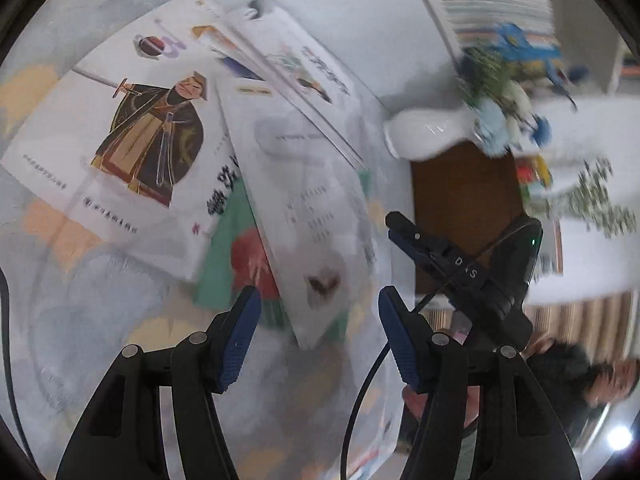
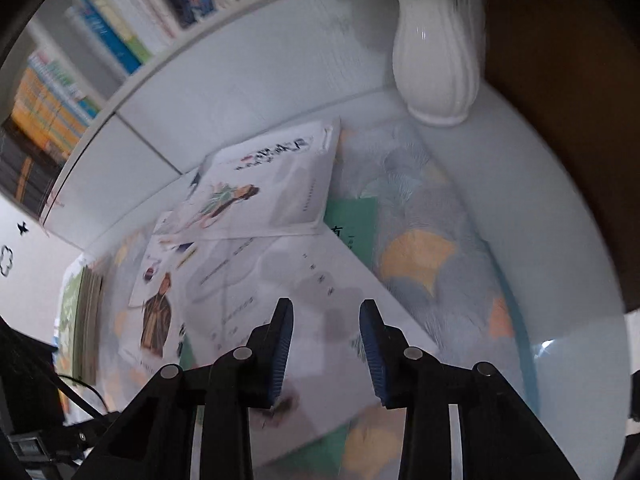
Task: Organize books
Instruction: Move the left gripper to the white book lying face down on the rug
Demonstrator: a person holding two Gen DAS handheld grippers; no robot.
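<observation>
- We're over a loose pile of books on a patterned cloth (image 2: pixel 416 256), with both grippers angled down at it.
- Our left gripper (image 1: pixel 318 336) has its jaws apart with nothing between them; the near corner of the top white book (image 1: pixel 312 216) lies just beyond the fingertips.
- Our right gripper (image 2: pixel 326 344) shows a clear gap between its blue pads (image 2: pixel 280 352) and no book inside it. So it's empty, though the jaws sit narrower than the left pair.
- In the right wrist view that same white book runs straight under the right gripper, its long axis going from near right to far left.
- A green book (image 1: pixel 228 264) peeks out beneath it, between the white book and the book with the robed figure (image 1: pixel 152 136), which lies off to the left.
- Farther off, another white book with a small figure on the cover (image 2: pixel 264 188) overlaps the pile's far end.
- A white vase (image 2: pixel 438 60) stands at the far right, well apart from the pile. A shelf of upright books (image 2: pixel 120 28) sits at the far left.
- In the left wrist view the right gripper (image 1: pixel 440 248) shows at the book's right side, so both tools flank its near end.
- Our call: the top white book is the obvious pick, and the right gripper looks nearer, already over its cover.
- For an edge grip, we judge the jaws need to come round to the near corner, since the book lies flat.
</observation>
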